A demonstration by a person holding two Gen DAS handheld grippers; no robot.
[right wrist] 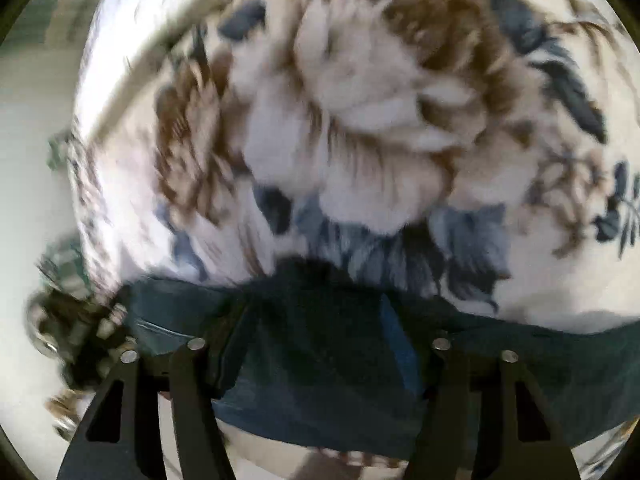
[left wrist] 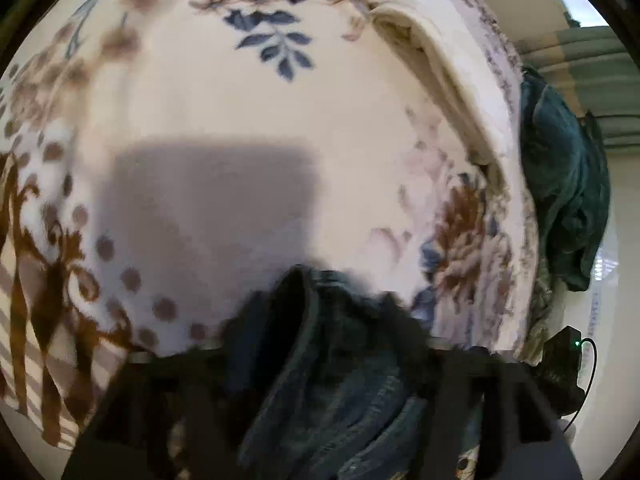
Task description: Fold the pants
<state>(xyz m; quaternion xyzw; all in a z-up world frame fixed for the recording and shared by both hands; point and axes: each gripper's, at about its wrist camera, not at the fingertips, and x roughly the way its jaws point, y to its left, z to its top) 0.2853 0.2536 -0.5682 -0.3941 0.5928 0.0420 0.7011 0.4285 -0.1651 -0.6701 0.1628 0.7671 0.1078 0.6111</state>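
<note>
The pants are dark blue denim. In the left wrist view my left gripper [left wrist: 320, 312] is shut on a bunched fold of the pants [left wrist: 332, 392], held over the floral blanket [left wrist: 248, 112]; cloth hides the fingertips. In the right wrist view my right gripper [right wrist: 320, 308] is shut on a stretched edge of the pants [right wrist: 320, 360], which spans the frame's bottom and hides the fingertips. This view is blurred by motion.
A white blanket with blue and brown flowers [right wrist: 360, 100] covers the bed. A cream folded cloth [left wrist: 440, 68] lies at the upper right. A dark teal garment [left wrist: 568, 184] hangs at the right edge. A black device with a green light [left wrist: 568, 344] sits lower right.
</note>
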